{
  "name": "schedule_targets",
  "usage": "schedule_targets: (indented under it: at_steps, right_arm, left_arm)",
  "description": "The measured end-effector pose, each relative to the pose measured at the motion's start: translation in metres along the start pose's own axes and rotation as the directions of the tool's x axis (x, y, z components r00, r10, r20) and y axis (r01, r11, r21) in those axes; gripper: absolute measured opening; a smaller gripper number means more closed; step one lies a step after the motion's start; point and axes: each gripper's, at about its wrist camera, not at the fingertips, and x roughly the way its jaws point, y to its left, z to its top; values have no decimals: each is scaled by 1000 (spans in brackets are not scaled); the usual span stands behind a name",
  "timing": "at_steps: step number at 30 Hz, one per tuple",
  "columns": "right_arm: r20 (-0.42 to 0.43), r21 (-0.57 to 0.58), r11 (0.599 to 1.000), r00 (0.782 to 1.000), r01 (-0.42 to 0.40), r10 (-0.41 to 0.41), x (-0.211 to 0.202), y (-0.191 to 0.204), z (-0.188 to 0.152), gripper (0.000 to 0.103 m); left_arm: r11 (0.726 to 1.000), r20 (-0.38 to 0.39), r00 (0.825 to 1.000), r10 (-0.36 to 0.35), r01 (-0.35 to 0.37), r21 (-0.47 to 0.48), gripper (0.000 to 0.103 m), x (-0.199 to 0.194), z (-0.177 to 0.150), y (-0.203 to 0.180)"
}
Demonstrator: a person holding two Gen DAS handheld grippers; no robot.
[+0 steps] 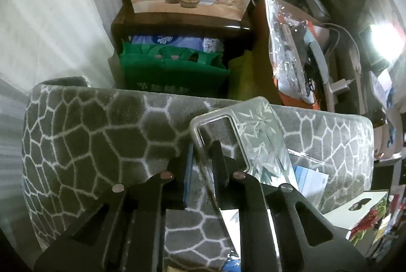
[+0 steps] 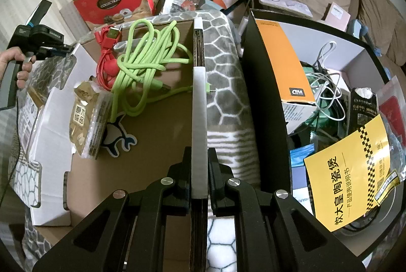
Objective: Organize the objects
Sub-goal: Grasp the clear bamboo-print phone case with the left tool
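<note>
Pinching the clear phone case by one long edge, my left tongs hold it over the grey mat; so thin a bite could let it twist and drop. Its long axis runs away from me, camera cutout farthest. My right tongs are clamped on the box wall.

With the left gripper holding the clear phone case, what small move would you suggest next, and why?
Probably carry the clear phone case, pinched in the left gripper, toward the cardboard box that the right gripper steadies by its wall; cables already lie inside.
</note>
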Motion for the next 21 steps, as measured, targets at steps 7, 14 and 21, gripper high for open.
schedule_targets:
  at_steps: [7,14,21]
  right_arm:
    - [-1,0,1000,1000,2,-2,0,1,0,10]
    - [-1,5,1000,1000,-2,2,1,0,-1,10]
    - [1,9,1000,1000,-3,3,3,-1,-1,10]
  left_arm:
    - [999,26,998,-54,54,-5,6,-12,-2,2]
    - [991,74,989,-130,130,-2,6,-45,-2,-1]
    - [978,123,971,-206,201,54,6,-85,-8,-15]
